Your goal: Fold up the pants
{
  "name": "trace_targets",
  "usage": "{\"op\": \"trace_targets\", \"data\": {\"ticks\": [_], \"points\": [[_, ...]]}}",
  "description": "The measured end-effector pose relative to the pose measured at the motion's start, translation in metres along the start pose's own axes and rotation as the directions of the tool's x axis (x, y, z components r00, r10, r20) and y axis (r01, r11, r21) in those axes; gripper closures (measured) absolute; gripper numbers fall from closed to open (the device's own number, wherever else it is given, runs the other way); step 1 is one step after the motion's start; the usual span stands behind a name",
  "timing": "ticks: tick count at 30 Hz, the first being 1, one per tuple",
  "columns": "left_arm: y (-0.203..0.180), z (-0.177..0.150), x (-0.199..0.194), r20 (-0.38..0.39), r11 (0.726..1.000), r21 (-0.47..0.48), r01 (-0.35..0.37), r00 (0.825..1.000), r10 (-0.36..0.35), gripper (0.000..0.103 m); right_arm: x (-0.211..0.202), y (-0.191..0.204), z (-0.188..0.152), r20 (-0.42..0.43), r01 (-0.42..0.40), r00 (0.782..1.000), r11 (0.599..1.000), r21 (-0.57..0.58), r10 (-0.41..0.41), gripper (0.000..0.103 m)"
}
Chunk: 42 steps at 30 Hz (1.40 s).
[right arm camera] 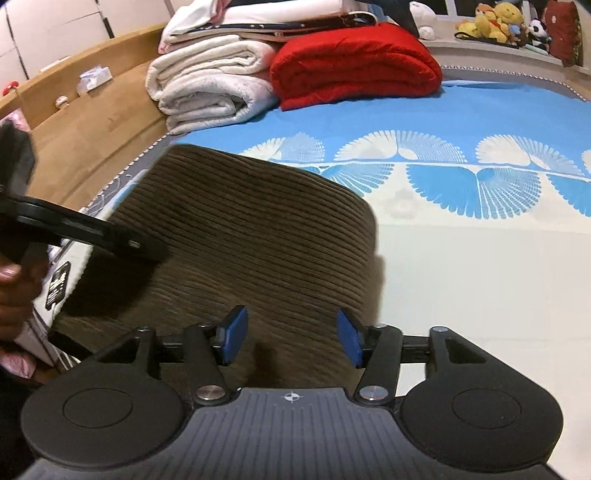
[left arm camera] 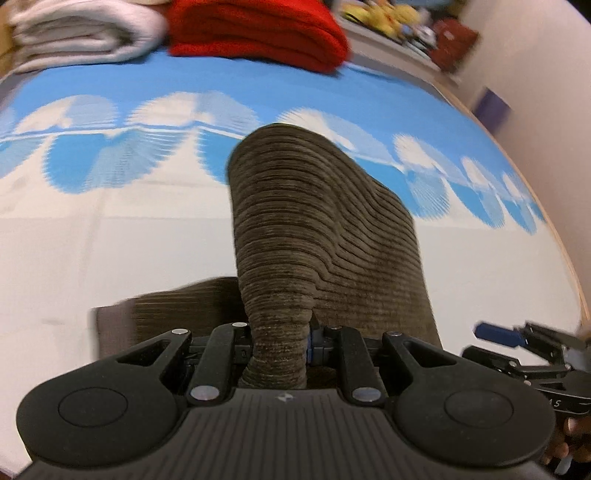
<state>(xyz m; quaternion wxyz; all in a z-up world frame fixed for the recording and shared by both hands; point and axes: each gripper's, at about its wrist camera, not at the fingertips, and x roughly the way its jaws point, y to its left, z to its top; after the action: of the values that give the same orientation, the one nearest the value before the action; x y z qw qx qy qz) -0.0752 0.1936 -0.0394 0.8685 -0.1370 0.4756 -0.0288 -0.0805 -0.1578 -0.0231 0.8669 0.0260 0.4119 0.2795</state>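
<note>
1. Bed sheet (right arm camera: 480, 295): blue at the far end with a band of white and blue fan shapes, plain white nearer the cameras; it covers the whole work surface.
2. Wooden bed frame (right arm camera: 92, 122): curves along the left edge of the sheet in the right wrist view.
3. Pants (right arm camera: 251, 236): brown ribbed corduroy, lying on the white part of the sheet near its left edge. In the left wrist view one bunched part of the pants (left arm camera: 314, 229) stands up from the sheet in a tall fold, with more cloth spread flat below and to the left of it.
4. White blanket (right arm camera: 207, 88) and red blanket (right arm camera: 354, 62): both folded, side by side and touching, at the far end of the sheet, well apart from the pants.
5. Stuffed toys (right arm camera: 498, 18): a row on a ledge beyond the bed.
6. Left gripper (left arm camera: 279, 345): jaws drawn close and clamped on the gathered corduroy, which rises straight out from between them.
7. Right gripper (right arm camera: 291, 338): blue pads (right arm camera: 349, 339) stand apart above the flat corduroy, nothing pinched between them.
8. Hand (right arm camera: 14, 291): at the left edge of the right wrist view, holding the left gripper's handle.
</note>
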Motion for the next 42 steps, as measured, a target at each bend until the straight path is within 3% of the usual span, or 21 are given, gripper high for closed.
{"op": "trace_targets", "data": {"ticks": [3, 6, 8, 12, 14, 17, 22, 25, 27, 30, 32, 34, 35, 38, 42], "points": [[0.037, -0.005, -0.010, -0.006, 0.996, -0.067, -0.055, 0.998, 0.055, 0.085, 0.011, -0.001, 0.001, -0.022, 0.005, 1.000, 1.000, 0.030, -0.005, 0.044], [0.067, -0.017, -0.004, -0.074, 0.987, -0.137, -0.085, 0.994, 0.076, 0.080, 0.024, -0.003, 0.001, -0.049, 0.000, 0.999, 0.997, 0.071, 0.003, 0.043], [0.079, -0.022, 0.000, -0.100, 0.982, -0.150, -0.114, 0.990, 0.100, 0.066, 0.035, -0.004, 0.001, -0.069, -0.005, 0.998, 0.995, 0.103, 0.012, 0.039], [0.112, -0.030, -0.006, -0.045, 0.946, -0.270, -0.179, 0.984, 0.174, 0.037, 0.059, -0.005, -0.002, -0.127, -0.019, 0.991, 0.986, 0.164, 0.041, 0.034], [0.129, -0.033, -0.003, -0.046, 0.923, -0.354, -0.152, 0.988, 0.145, 0.025, 0.073, -0.006, -0.005, -0.155, -0.005, 0.987, 0.981, 0.194, 0.036, 0.034], [0.143, -0.040, 0.013, -0.079, 0.901, -0.424, -0.093, 0.995, 0.066, 0.020, 0.090, -0.010, -0.010, -0.198, 0.024, 0.980, 0.973, 0.232, 0.023, 0.034], [0.145, -0.041, 0.040, -0.124, 0.899, -0.437, -0.038, 0.992, -0.018, 0.014, 0.116, -0.013, -0.017, -0.257, 0.047, 0.966, 0.964, 0.262, 0.023, 0.030], [0.148, -0.045, 0.060, -0.150, 0.878, -0.479, -0.018, 0.987, -0.061, 0.012, 0.125, -0.012, -0.017, -0.264, 0.030, 0.964, 0.964, 0.266, 0.043, 0.028], [0.144, -0.043, 0.069, -0.165, 0.887, -0.461, -0.022, 0.984, -0.061, 0.010, 0.129, -0.008, -0.015, -0.261, 0.003, 0.963, 0.967, 0.254, 0.065, 0.029], [0.138, -0.036, 0.079, -0.180, 0.897, -0.440, -0.037, 0.982, -0.048, 0.014, 0.134, -0.003, -0.013, -0.251, -0.024, 0.965, 0.974, 0.226, 0.082, 0.035], [0.134, -0.032, 0.079, -0.180, 0.907, -0.418, -0.053, 0.983, -0.026, 0.021, 0.135, -0.002, -0.013, -0.229, -0.041, 0.969, 0.975, 0.217, 0.092, 0.046], [0.124, -0.028, 0.077, -0.182, 0.924, -0.373, -0.081, 0.983, 0.013, 0.029, 0.129, -0.002, -0.010, -0.198, -0.061, 0.975, 0.974, 0.217, 0.105, 0.073], [0.117, -0.025, 0.075, -0.179, 0.935, -0.343, -0.093, 0.983, 0.032, 0.037, 0.125, -0.002, -0.008, -0.178, -0.071, 0.978, 0.977, 0.201, 0.108, 0.081], [0.092, -0.015, 0.065, -0.150, 0.959, -0.267, -0.095, 0.987, 0.056, 0.053, 0.105, -0.003, 0.006, -0.099, -0.119, 0.985, 0.976, 0.180, 0.139, 0.083], [0.051, -0.004, 0.075, -0.147, 0.973, -0.225, -0.047, 0.989, 0.014, 0.058, 0.075, -0.019, 0.030, -0.037, -0.122, 0.991, 0.977, 0.174, 0.131, 0.084]]}}
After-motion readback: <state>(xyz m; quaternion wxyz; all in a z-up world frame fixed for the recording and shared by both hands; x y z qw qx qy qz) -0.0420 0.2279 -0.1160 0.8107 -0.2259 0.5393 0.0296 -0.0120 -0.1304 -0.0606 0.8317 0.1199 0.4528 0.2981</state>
